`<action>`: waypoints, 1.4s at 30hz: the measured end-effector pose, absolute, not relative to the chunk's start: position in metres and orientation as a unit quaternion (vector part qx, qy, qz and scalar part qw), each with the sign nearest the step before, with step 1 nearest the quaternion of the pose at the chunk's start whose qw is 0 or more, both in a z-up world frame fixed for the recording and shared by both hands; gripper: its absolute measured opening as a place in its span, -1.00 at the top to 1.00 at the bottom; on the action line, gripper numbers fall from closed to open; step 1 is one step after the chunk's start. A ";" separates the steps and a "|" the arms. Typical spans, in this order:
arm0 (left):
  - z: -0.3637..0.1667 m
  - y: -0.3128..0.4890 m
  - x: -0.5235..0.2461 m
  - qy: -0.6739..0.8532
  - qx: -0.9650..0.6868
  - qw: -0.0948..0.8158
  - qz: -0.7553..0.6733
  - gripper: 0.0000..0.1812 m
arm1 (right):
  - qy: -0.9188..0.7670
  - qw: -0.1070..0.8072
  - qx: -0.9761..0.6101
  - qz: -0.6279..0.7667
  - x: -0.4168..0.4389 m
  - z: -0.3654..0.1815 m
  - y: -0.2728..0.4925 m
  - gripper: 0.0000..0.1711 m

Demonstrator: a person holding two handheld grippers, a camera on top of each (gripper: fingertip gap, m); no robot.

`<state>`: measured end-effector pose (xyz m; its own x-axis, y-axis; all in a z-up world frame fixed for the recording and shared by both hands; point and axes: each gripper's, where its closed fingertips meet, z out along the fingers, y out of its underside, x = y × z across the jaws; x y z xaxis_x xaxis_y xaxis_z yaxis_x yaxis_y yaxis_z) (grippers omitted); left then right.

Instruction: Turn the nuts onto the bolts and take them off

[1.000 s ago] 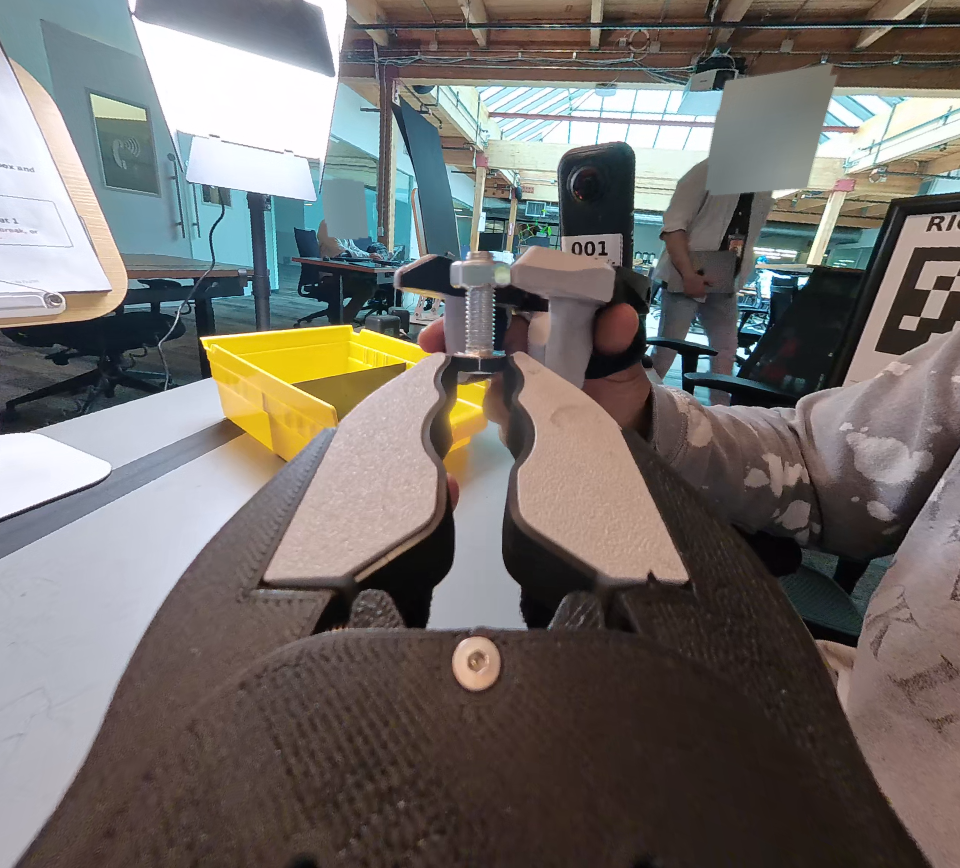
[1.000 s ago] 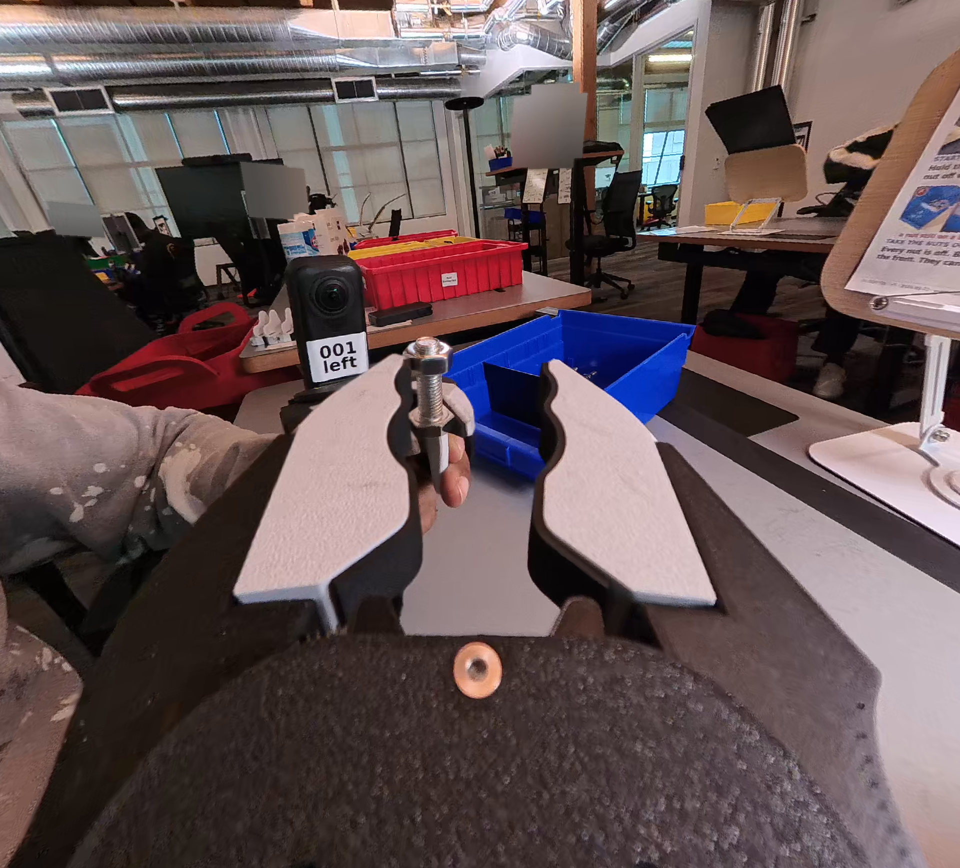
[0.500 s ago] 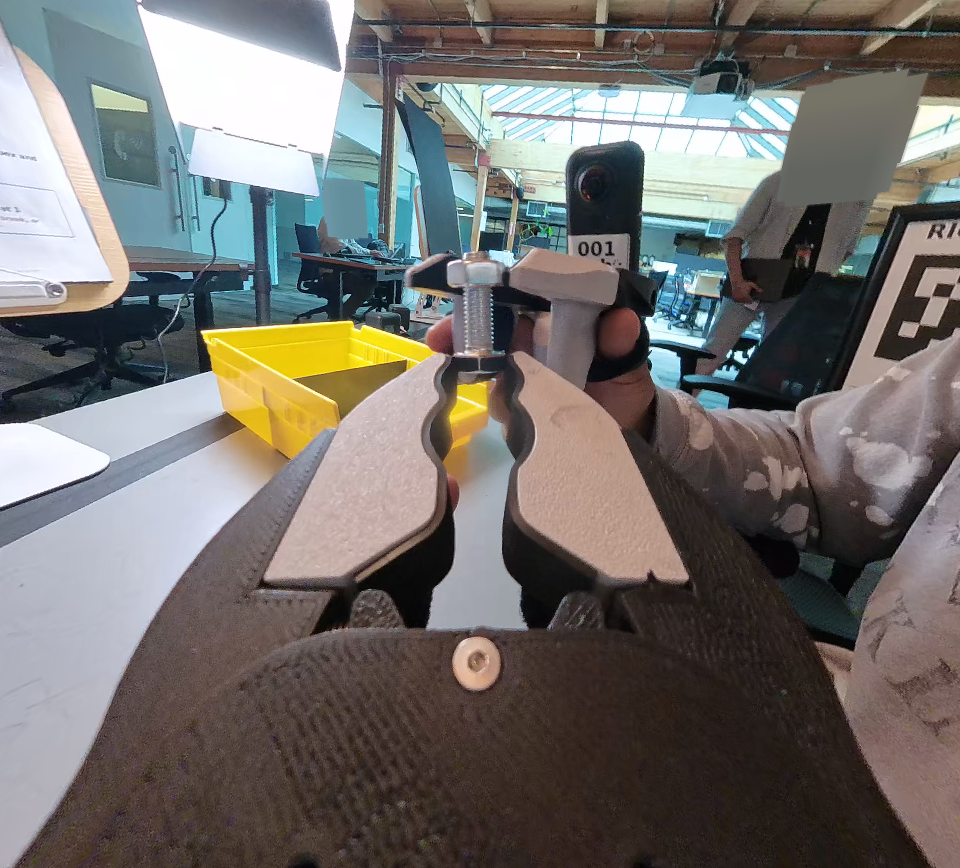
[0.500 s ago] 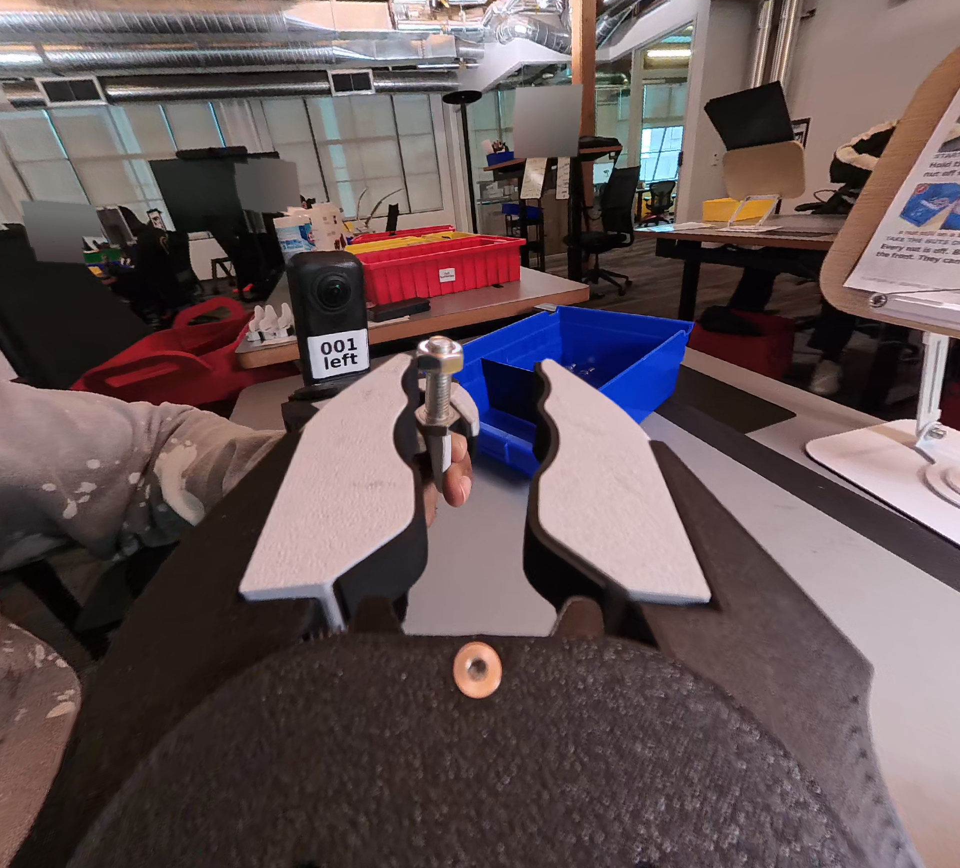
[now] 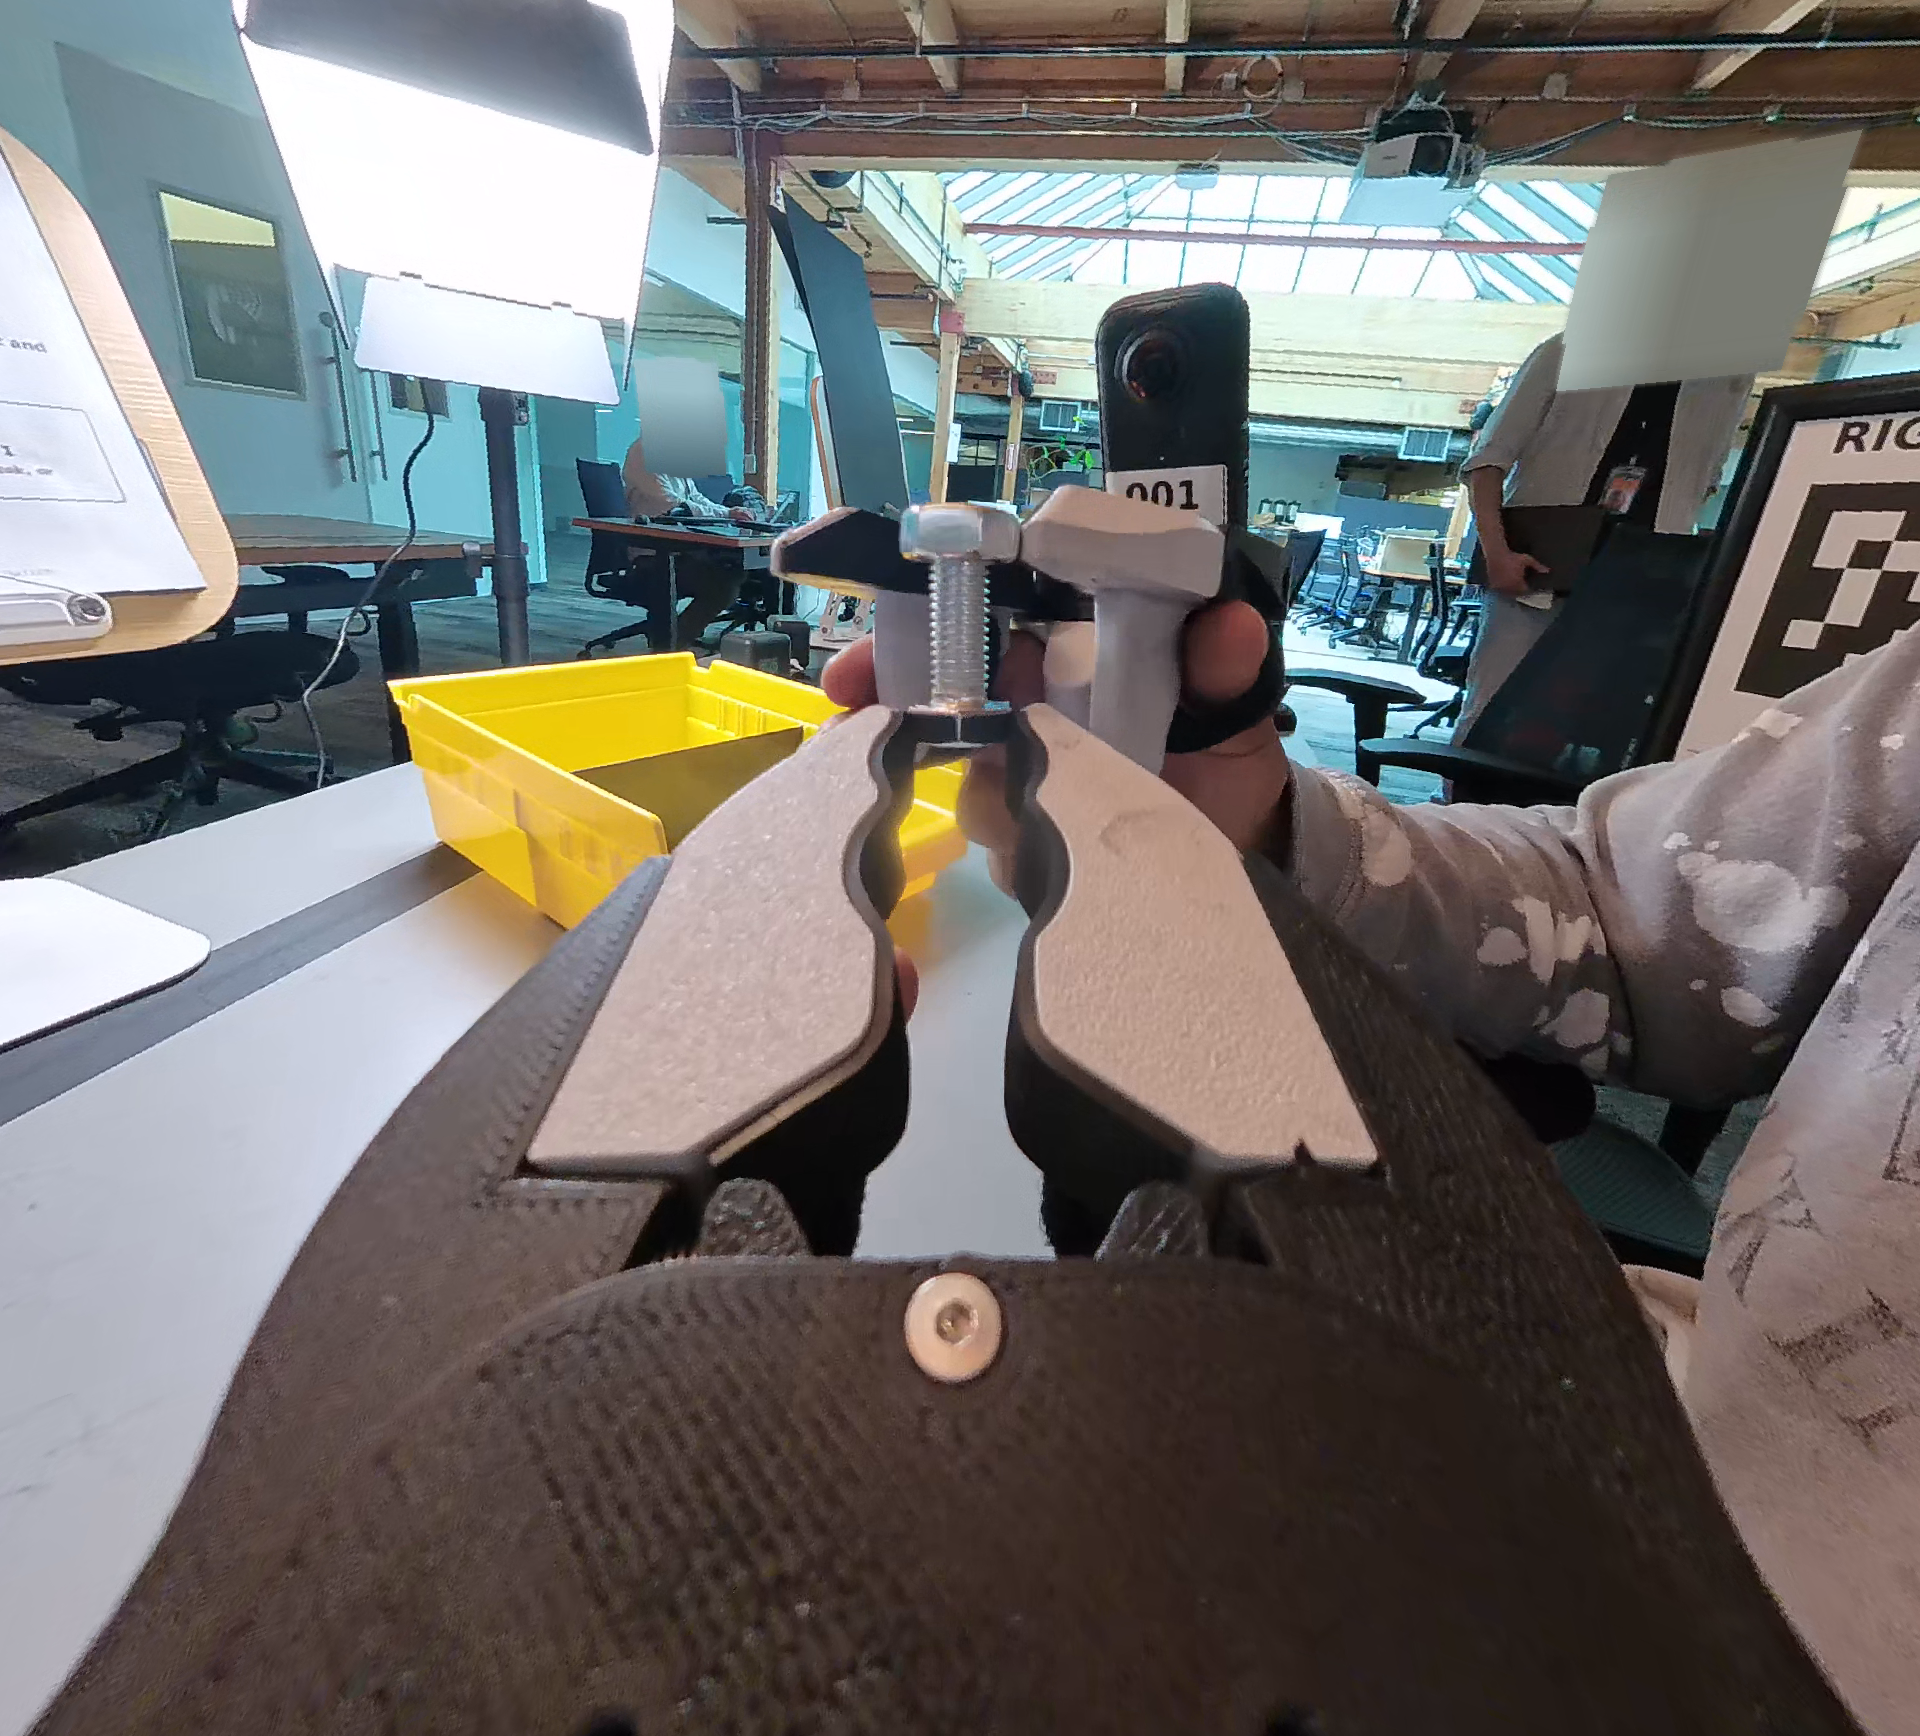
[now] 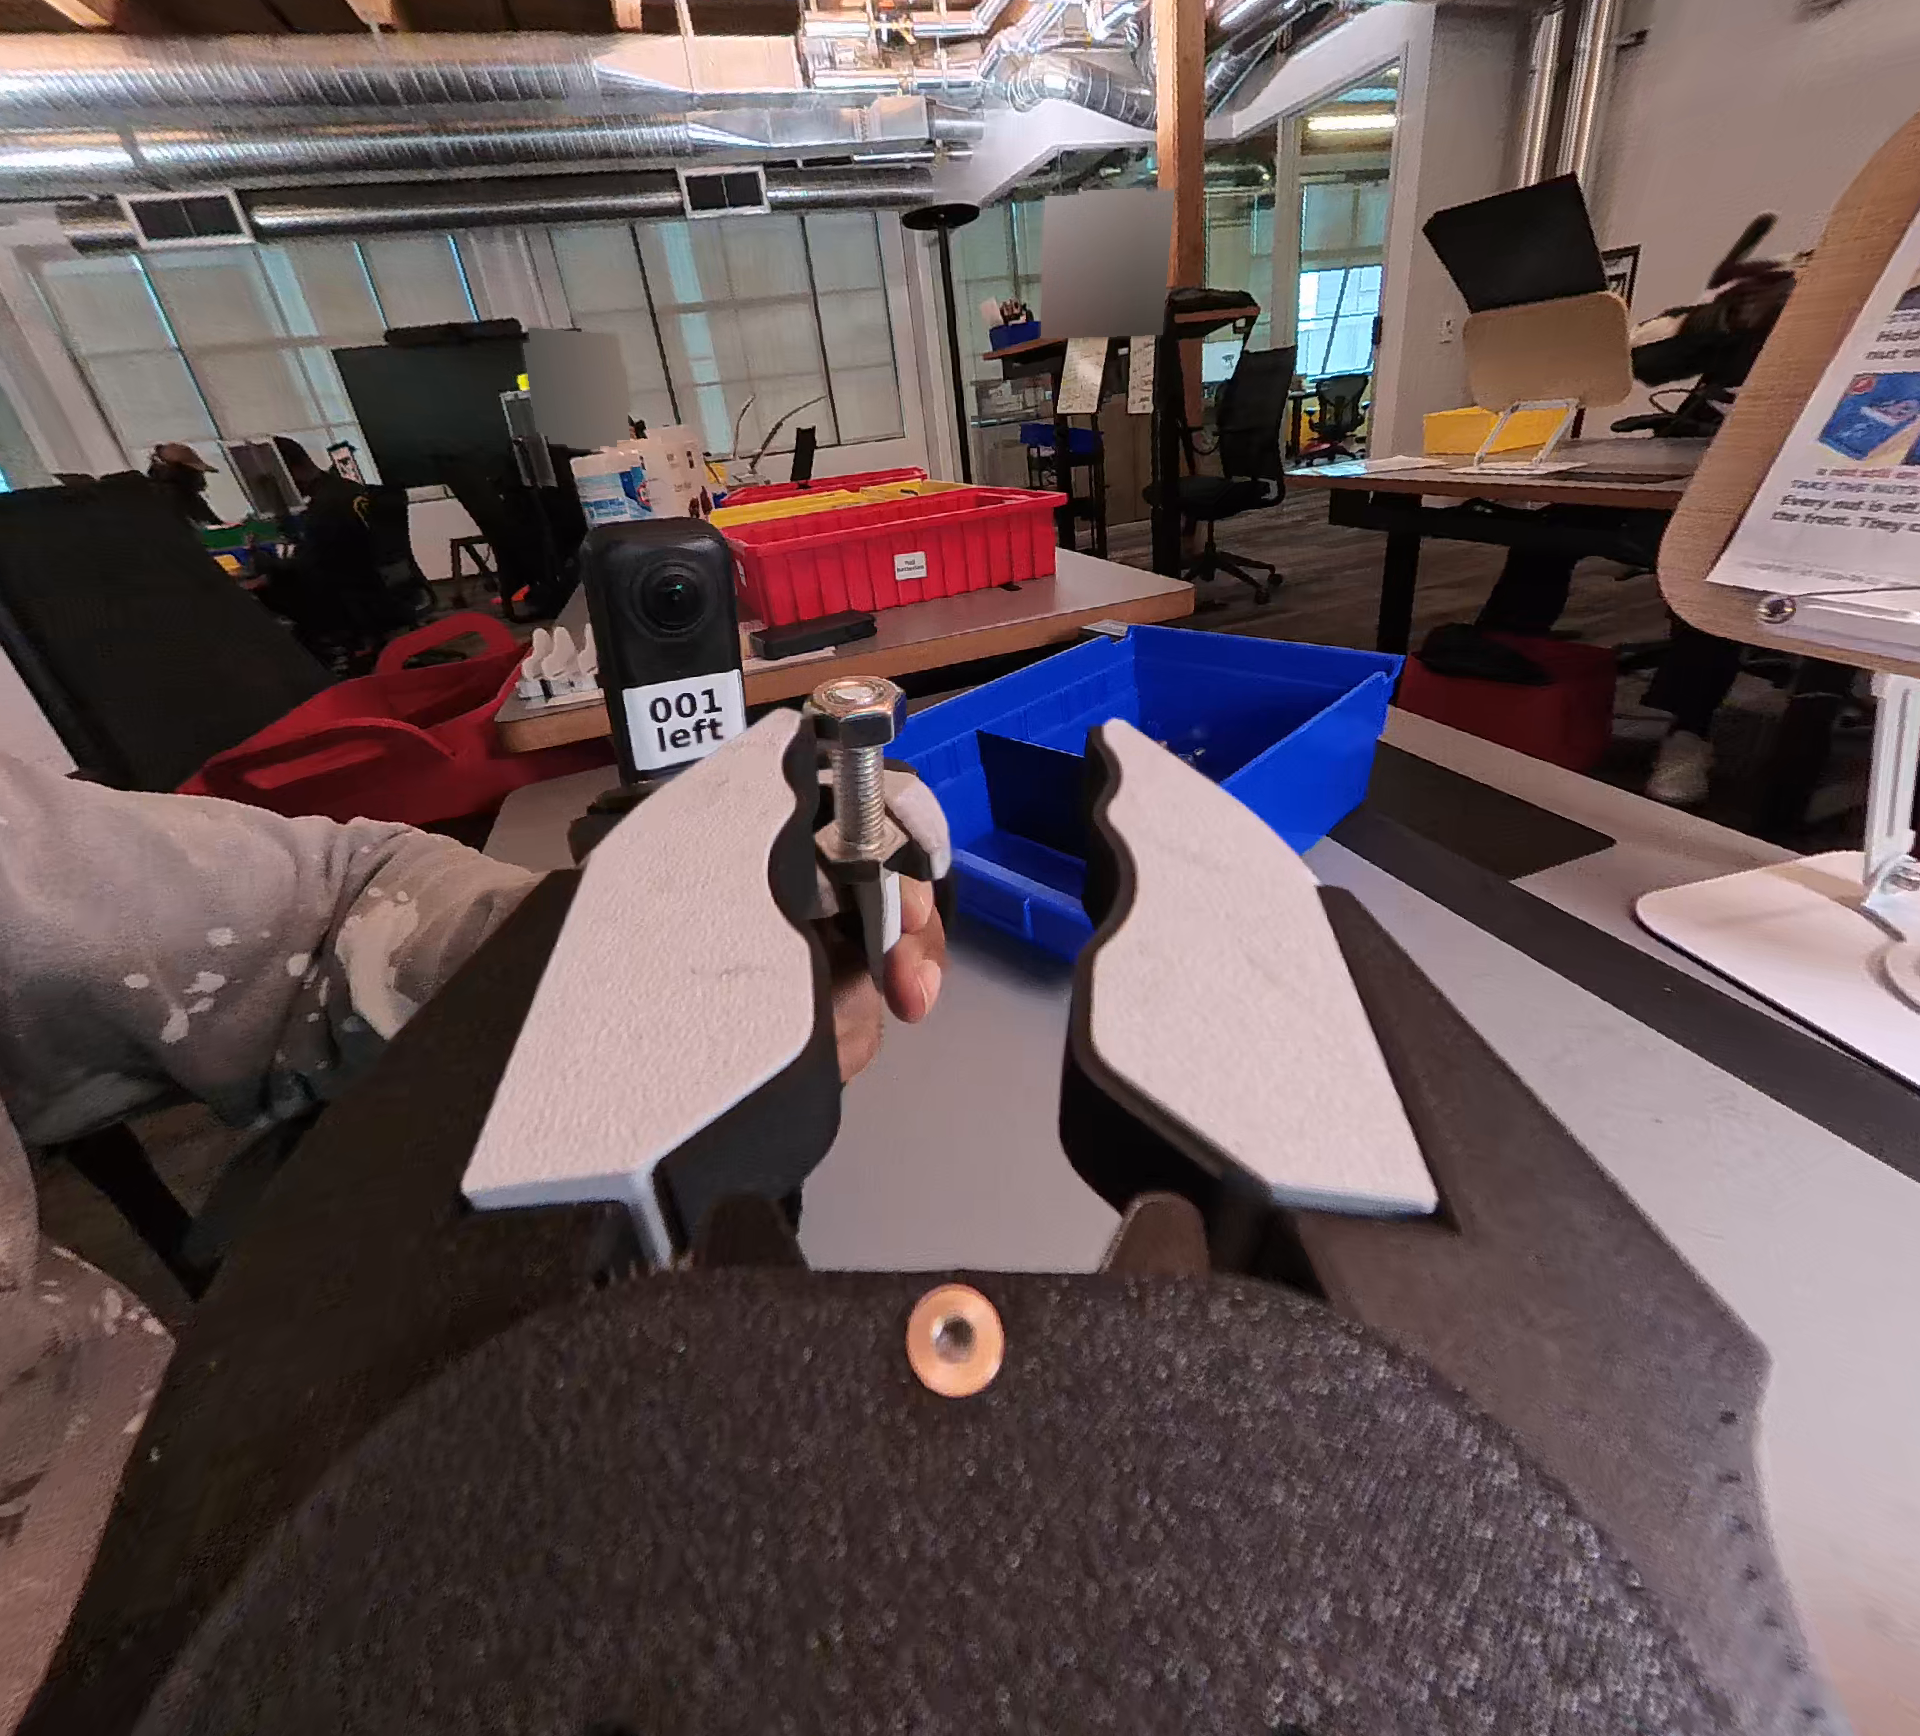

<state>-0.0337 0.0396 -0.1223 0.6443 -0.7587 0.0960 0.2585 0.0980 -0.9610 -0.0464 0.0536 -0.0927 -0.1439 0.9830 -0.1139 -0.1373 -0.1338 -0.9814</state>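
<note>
Left wrist view: left hand-held gripper (image 5: 954,730) clamped on the nut (image 5: 954,724) at the foot of an upright bolt (image 5: 956,597). Bolt head flanked by the right hand-held gripper (image 5: 961,543), grip uncertain here. Yellow bin (image 5: 540,767) behind on the grey table (image 5: 156,1219). Printed sheet on a stand at left.

Right wrist view: right hand-held gripper (image 6: 951,772) spread apart, bolt (image 6: 858,777) against its left finger only. Blue bin (image 6: 1257,730) beyond. Labelled camera (image 6: 665,637) behind the bolt.

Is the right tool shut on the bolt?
No, the right tool stands wide open; the bolt, its nut in the left tool, is beside one finger only.
</note>
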 end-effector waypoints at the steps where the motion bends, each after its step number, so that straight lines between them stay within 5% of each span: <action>1: -0.122 0.040 -0.035 0.216 -0.567 0.708 -0.362 0.80 | -0.459 0.470 -0.460 0.597 -0.045 -0.092 0.056 0.46; 4: -0.119 0.037 -0.034 0.222 -0.561 0.711 -0.361 0.80 | -0.438 0.496 -0.478 0.577 -0.042 -0.093 0.073 0.69; 12: -0.120 0.038 -0.033 0.219 -0.563 0.710 -0.361 0.80 | -0.457 0.470 -0.452 0.605 -0.045 -0.089 0.052 0.44; 16: -0.115 0.036 -0.036 0.219 -0.556 0.715 -0.362 0.80 | -0.429 0.502 -0.478 0.580 -0.041 -0.090 0.074 0.75; 23: -0.118 0.038 -0.035 0.218 -0.563 0.712 -0.358 0.80 | -0.455 0.467 -0.452 0.609 -0.045 -0.087 0.051 0.42; 26: -0.118 0.038 -0.034 0.218 -0.562 0.712 -0.359 0.80 | -0.459 0.472 -0.454 0.600 -0.047 -0.088 0.051 0.42; 29: -0.115 0.037 -0.037 0.217 -0.556 0.716 -0.361 0.80 | -0.427 0.500 -0.476 0.584 -0.041 -0.087 0.070 0.73; 37: -0.117 0.038 -0.035 0.216 -0.561 0.713 -0.361 0.80 | -0.451 0.476 -0.447 0.609 -0.043 -0.081 0.049 0.44; 42: -0.116 0.037 -0.035 0.212 -0.559 0.713 -0.365 0.80 | -0.450 0.484 -0.456 0.596 -0.045 -0.081 0.052 0.52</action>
<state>-0.0352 0.0374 -0.1159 0.6435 -0.7582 0.1054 0.2836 0.1082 -0.9528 -0.0447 0.0517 -0.0811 -0.1159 0.9874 -0.1075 -0.1667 -0.1261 -0.9779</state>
